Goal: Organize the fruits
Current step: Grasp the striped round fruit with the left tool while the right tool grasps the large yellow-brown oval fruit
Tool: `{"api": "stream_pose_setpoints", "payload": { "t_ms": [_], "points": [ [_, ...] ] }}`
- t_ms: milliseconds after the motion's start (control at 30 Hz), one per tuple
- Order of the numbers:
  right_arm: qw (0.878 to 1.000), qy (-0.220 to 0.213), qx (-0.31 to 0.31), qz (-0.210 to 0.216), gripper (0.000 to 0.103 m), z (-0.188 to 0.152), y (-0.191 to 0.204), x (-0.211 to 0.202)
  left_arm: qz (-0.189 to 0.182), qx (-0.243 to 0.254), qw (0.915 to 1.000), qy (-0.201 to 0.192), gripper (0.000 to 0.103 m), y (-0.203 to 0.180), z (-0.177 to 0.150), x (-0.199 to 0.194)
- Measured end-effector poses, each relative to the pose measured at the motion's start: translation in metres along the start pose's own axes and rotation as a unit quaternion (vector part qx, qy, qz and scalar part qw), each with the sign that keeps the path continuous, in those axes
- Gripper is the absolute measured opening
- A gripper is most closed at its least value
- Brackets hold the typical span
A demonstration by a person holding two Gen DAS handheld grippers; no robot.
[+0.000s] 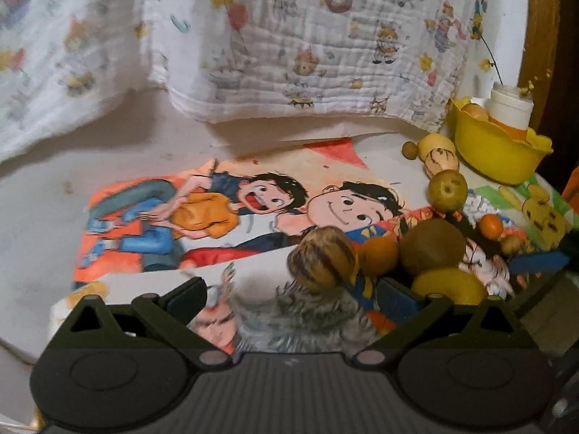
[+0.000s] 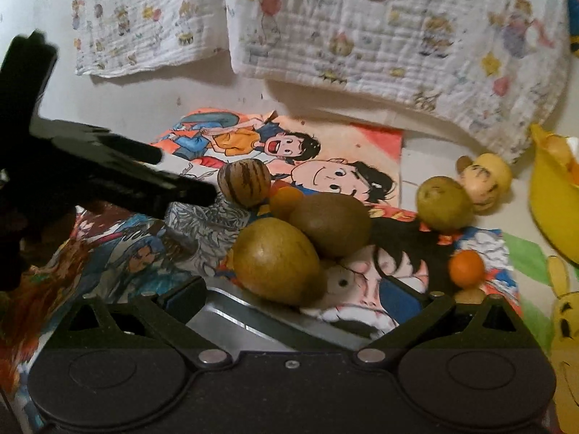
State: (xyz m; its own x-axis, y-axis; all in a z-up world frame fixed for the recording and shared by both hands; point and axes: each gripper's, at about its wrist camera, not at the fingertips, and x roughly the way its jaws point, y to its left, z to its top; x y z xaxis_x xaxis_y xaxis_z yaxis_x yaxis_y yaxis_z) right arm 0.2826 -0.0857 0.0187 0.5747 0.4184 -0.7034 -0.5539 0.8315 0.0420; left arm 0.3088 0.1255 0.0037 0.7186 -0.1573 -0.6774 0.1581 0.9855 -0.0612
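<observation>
Several fruits lie on cartoon drawings. A striped brown fruit (image 1: 322, 257) (image 2: 244, 180) lies just ahead of my open, empty left gripper (image 1: 295, 298), which shows in the right wrist view (image 2: 181, 190) beside it. Behind it sit a small orange (image 1: 378, 255) (image 2: 286, 197), a brown kiwi (image 1: 432, 246) (image 2: 331, 224) and a yellow-green fruit (image 1: 448, 285) (image 2: 277, 260). That fruit lies just ahead of my open, empty right gripper (image 2: 295, 298). A green round fruit (image 1: 447, 190) (image 2: 443, 202) and another small orange (image 1: 491, 226) (image 2: 466, 267) lie further right.
A yellow bowl (image 1: 495, 152) (image 2: 553, 209) holding fruit and a white jar (image 1: 510, 103) stands at the far right. A small wooden doll (image 1: 436, 153) (image 2: 483, 181) lies beside it. Printed cloths (image 1: 289, 43) hang along the back wall. Drawings (image 1: 202, 217) cover the table.
</observation>
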Motion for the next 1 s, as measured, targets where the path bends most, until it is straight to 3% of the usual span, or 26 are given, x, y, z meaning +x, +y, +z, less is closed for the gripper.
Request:
{"api": "stream_pose_setpoints", "payload": {
  "t_ms": [100, 367, 700, 1000],
  "points": [
    [1.000, 0.010, 0.010, 0.006, 0.097, 0.004, 0.000, 0.014, -0.032, -0.027, 0.9990, 0.016, 0.096, 0.008, 0.006, 0.018],
    [0.997, 0.026, 0.064, 0.033, 0.086, 0.008, -0.007, 0.036, -0.073, -0.076, 0.9939, 0.034, 0.079, 0.019, 0.008, 0.047],
    [0.997, 0.007, 0.066, 0.025, 0.073, 0.009, -0.002, 0.045, -0.090, -0.083, 0.9923, 0.018, 0.056, 0.020, 0.013, 0.057],
    [0.998, -0.015, 0.060, 0.016, 0.067, 0.001, 0.000, 0.044, -0.084, -0.096, 0.9918, 0.006, 0.054, 0.023, 0.011, 0.054]
  ]
}}
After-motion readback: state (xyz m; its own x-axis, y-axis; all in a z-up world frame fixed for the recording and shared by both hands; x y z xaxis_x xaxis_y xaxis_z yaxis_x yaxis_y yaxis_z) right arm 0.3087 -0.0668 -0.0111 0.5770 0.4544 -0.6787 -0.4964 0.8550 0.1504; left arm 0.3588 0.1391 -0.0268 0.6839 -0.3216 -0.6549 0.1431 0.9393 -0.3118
